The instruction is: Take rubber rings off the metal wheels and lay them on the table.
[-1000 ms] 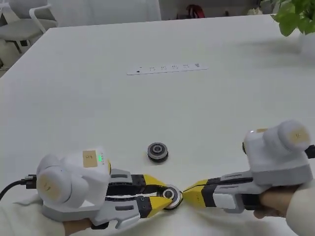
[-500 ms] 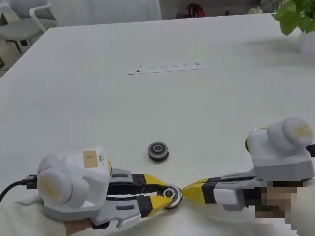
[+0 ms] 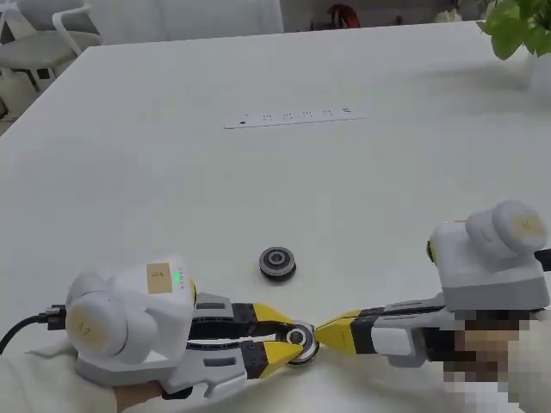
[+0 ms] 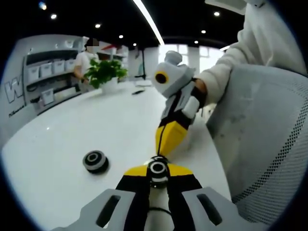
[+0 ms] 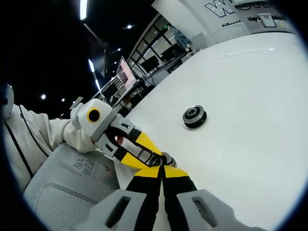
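Observation:
My left gripper [image 3: 291,338] [image 4: 157,174] is shut on a small metal wheel [image 3: 300,336] [image 4: 158,168] [image 5: 167,157] with a black rubber ring, held just above the table's near edge. My right gripper [image 3: 320,332] [image 5: 163,169] comes in from the right with its jaws pressed together, and its yellow tips meet the wheel's rim, where they seem to pinch the ring. A second wheel [image 3: 276,263] [image 4: 95,161] [image 5: 194,116], its black ring on it, lies flat on the white table [image 3: 172,172], a short way beyond the grippers.
A white power strip [image 3: 297,117] lies mid-table, farther back. A green plant [image 3: 516,30] stands at the far right corner. White chairs [image 3: 43,39] stand beyond the far left edge. A mesh chair back [image 4: 269,144] is close behind the grippers.
The right gripper's body has shifted slightly to the right while its tips stay at the wheel. The left gripper still holds the wheel in the same spot.

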Demonstrator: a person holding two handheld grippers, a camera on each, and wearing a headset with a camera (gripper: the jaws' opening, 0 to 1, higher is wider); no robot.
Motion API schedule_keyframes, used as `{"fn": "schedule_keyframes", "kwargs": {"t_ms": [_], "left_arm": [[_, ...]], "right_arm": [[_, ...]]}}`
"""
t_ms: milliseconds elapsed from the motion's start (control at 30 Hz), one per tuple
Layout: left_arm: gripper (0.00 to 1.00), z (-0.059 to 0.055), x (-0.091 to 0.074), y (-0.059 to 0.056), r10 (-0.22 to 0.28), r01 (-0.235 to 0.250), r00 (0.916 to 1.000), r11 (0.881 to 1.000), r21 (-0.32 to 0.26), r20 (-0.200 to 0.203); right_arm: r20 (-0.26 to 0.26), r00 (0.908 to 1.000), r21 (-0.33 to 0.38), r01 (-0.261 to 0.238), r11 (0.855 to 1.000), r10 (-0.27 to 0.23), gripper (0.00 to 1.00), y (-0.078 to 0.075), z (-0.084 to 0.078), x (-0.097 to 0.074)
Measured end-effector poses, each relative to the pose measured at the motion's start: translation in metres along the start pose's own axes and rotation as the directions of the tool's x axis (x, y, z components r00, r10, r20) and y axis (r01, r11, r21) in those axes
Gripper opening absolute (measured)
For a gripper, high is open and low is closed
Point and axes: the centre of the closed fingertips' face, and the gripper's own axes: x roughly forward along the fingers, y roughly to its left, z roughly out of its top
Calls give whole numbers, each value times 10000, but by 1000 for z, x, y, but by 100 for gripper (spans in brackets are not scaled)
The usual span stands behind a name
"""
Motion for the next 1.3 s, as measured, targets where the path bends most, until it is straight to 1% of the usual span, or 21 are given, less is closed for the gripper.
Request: {"fn": "schedule_keyframes", "kwargs": {"t_ms": [400,1133,1300], "left_arm": [[13,0,0,0,-4,4,10000,10000,18,10],[13,0,0,0,6,-6,10000,10000,16,21],[13,0,0,0,21,-21,10000,10000,11,7]], "right_arm": [[13,9999,-64,-118,9999,118,0,8,0,2],[122,9992,-242,-373,9990,376,0,11,7,1],[177,9987,-249,-469,9986,473,0,14,8,1]]}}
